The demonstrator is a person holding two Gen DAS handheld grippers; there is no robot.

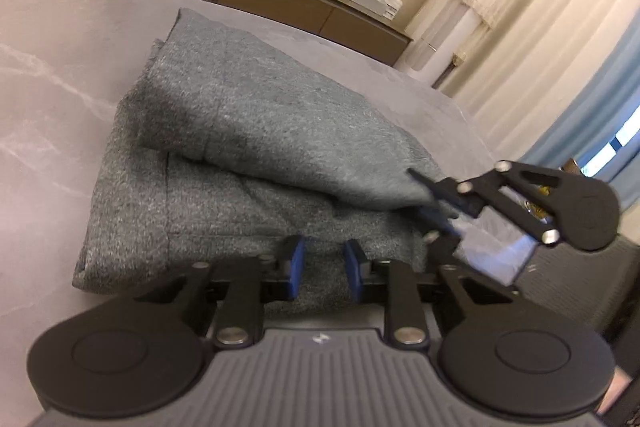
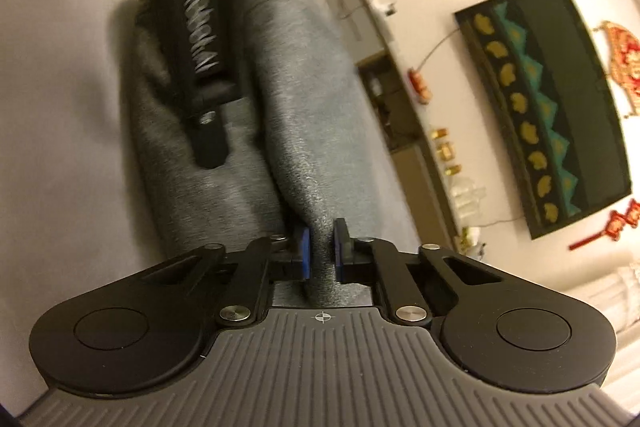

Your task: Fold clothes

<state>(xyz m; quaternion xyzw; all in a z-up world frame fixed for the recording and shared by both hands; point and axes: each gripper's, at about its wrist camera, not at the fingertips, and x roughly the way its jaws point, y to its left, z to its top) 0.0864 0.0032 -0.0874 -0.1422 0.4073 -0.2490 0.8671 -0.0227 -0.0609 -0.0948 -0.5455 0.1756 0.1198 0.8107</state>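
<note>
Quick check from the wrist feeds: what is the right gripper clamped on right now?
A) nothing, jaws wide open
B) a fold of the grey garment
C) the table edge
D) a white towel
B: in the right wrist view the right gripper pinches a ridge of the grey garment between its blue pads.

The garment (image 1: 248, 131) is heathered grey knit cloth, soft and slightly fuzzy. It lies on a counter (image 1: 60, 75) of smooth, pale grey stone-like material with faint white veins at nine o'clock. The left gripper (image 1: 325, 263) is matt black plastic with shiny metal rivets and blue jaw pads.
</note>
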